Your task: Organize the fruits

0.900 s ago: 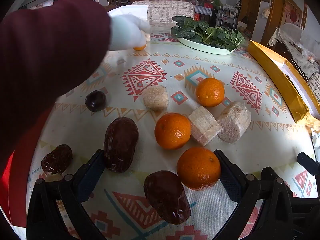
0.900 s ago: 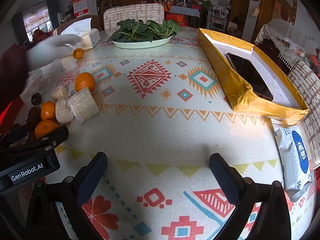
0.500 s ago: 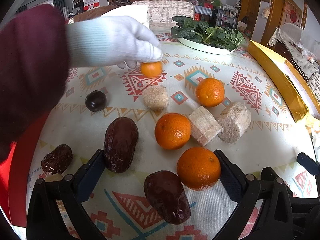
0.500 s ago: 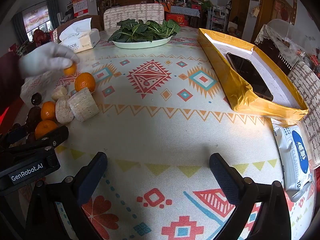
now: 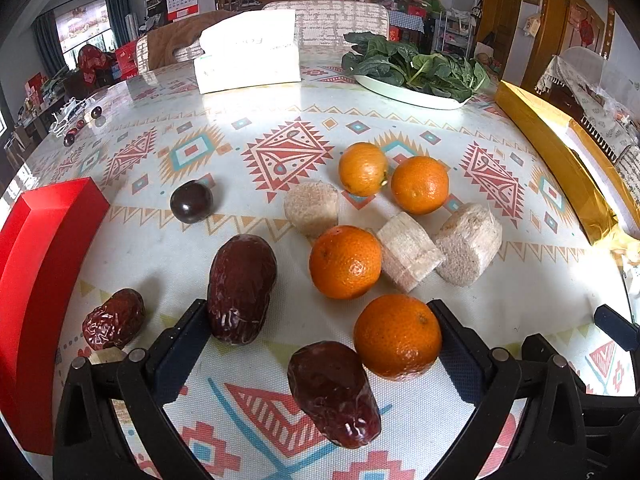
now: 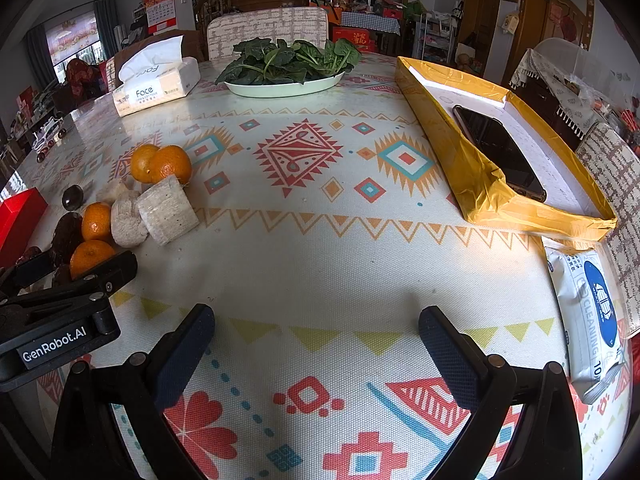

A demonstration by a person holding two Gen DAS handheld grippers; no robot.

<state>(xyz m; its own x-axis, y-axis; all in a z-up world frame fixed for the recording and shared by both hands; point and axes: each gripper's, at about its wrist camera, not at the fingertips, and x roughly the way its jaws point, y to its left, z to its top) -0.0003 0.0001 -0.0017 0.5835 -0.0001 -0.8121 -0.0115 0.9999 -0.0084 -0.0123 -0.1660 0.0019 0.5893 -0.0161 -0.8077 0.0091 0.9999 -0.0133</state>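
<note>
Several oranges lie on the patterned tablecloth: a near one (image 5: 397,337), a middle one (image 5: 345,262) and two far ones side by side (image 5: 363,168) (image 5: 419,184). Three dark red dates (image 5: 241,288) (image 5: 333,393) (image 5: 114,319) and a dark plum (image 5: 191,201) lie among them. My left gripper (image 5: 320,346) is open, low over the table, with a date and the near orange between its fingers. My right gripper (image 6: 316,352) is open and empty over bare cloth; the fruit group (image 6: 160,164) shows at its left.
Three pale wrapped rice cakes (image 5: 408,251) lie among the fruit. A red box (image 5: 38,264) is at the left edge. A tissue box (image 6: 156,86), a plate of spinach (image 6: 284,88), a yellow tray (image 6: 476,184) holding a phone, and a wipes pack (image 6: 588,320) are around.
The gloved hand brought a small orange from the far side, set it beside the far orange, and has left the view. Both grippers stayed still.
</note>
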